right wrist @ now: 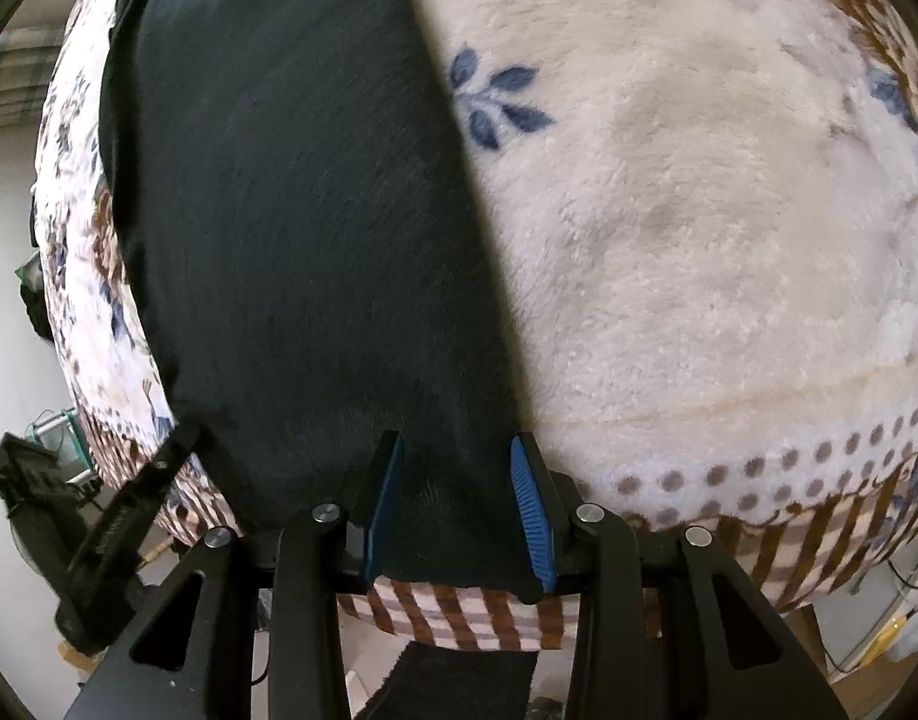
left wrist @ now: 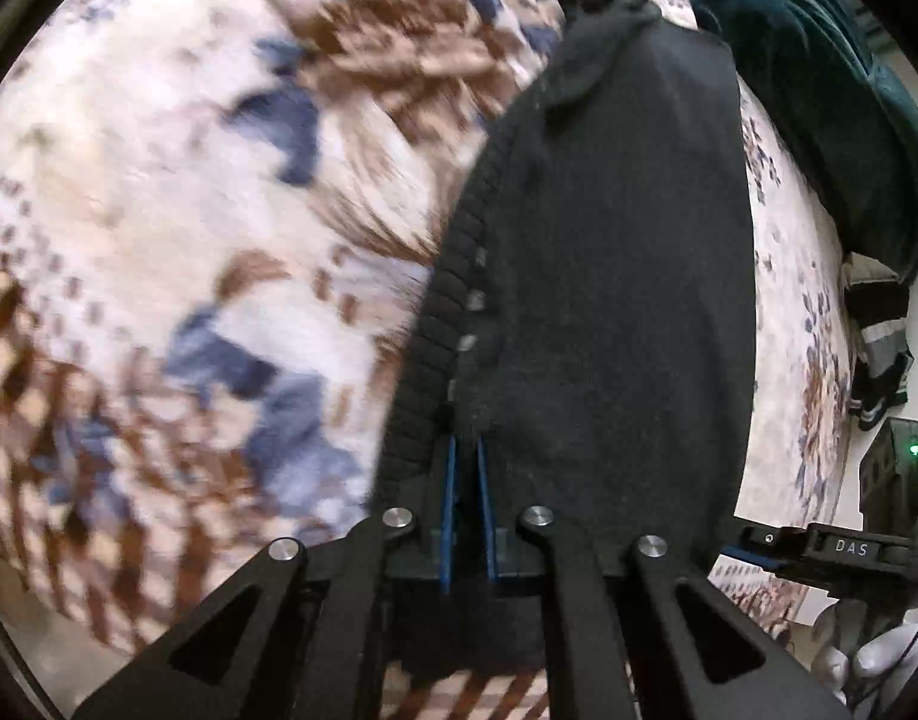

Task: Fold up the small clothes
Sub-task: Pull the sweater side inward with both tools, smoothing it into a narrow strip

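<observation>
**Black garment pinched at the blanket's near edge**

Blue pads of the left gripper [left wrist: 466, 450] are pressed together on the ribbed hem of the black knit garment [left wrist: 609, 276]. Right gripper [right wrist: 459, 468] jaws stand spread, the cloth between them (not visibly pressed). Garment lies along the floral fleece blanket [right wrist: 699, 228], open blanket beside it. Beyond, teal fabric [left wrist: 819, 90].

A fluffy blanket [right wrist: 699, 240] with blue leaves and brown dots covers the bed. A teal cloth [left wrist: 819, 90] lies on it.
</observation>
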